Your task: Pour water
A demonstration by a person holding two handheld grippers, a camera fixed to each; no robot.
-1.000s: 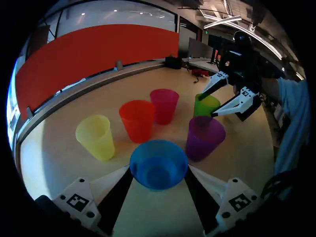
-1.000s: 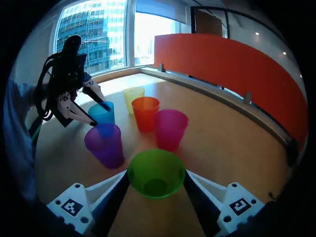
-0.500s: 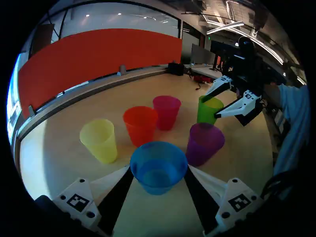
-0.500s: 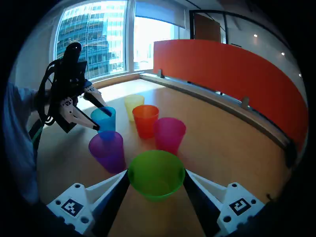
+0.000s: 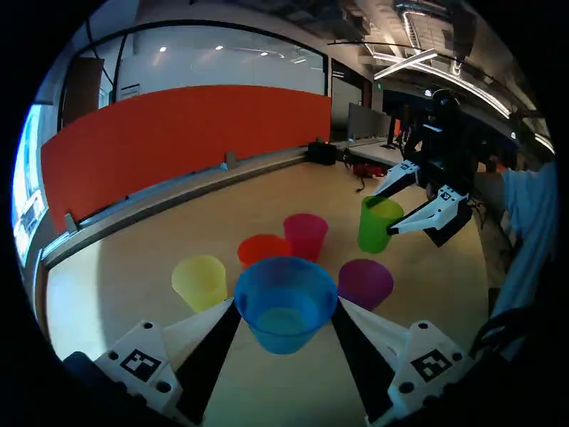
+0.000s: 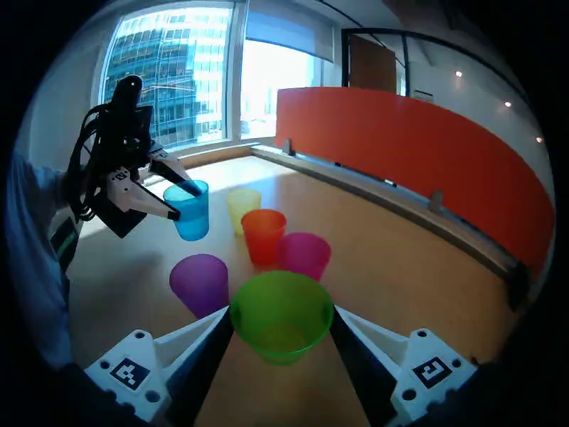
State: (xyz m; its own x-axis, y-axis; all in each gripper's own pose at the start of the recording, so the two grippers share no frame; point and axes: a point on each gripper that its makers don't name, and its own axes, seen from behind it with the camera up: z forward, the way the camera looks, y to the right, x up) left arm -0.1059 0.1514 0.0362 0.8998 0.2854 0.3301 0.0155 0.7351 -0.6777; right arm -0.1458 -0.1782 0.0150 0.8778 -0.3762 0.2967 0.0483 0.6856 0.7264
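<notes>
Pale wooden tabletop (image 5: 128, 242) carries four standing cups. Above it, the left gripper (image 5: 286, 313) clamps the upright blue cup (image 5: 284, 285), seemingly holding water. The right gripper (image 6: 281, 320) clamps the upright green cup (image 6: 281, 299), well apart, across the purple cup (image 6: 200, 281). No readable writing, only square markers.

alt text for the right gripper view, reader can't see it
The right gripper holds a green cup close to the camera over a wooden table. A purple cup, an orange cup, a pink cup and a yellow cup stand beyond; at left, the left gripper holds a blue cup.
</notes>
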